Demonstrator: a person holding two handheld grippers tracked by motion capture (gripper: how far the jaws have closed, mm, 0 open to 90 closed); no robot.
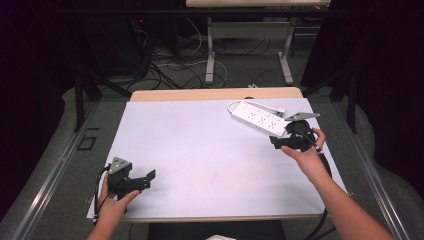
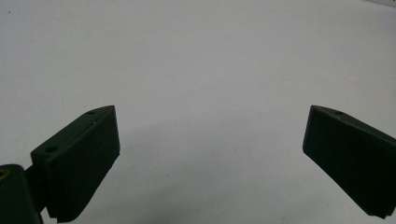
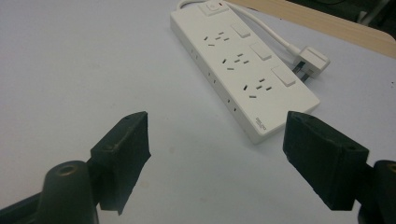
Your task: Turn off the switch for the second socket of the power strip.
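Starting at the left, the left hand-held gripper [image 1: 142, 181] rests low over the near left corner of the white surface [image 1: 200, 150], jaws spread wide with nothing between them; in the left gripper view [image 2: 210, 140] bare surface lies between its pads. It is well apart from the work, so it can do little to steady anything if the far side goes badly.

Moving right, the white power strip [image 1: 257, 119] lies flat near the far right part of the surface, sockets up, its cord looping back to a plug [image 3: 314, 59] just beside it. The right hand-held gripper [image 1: 287, 136] hovers at the near end of the strip, jaws apart and empty; in the right gripper view [image 3: 217, 140] that end sits just ahead, between the pads.

The likely trouble, as I judge it: the strip is broad and slick, so a bite on one end could let it pivot or slip out. Closing off-centre might push it away along the smooth surface instead of gripping it. The loose cord and plug could drag or snag when the strip moves, and the far edge is near.
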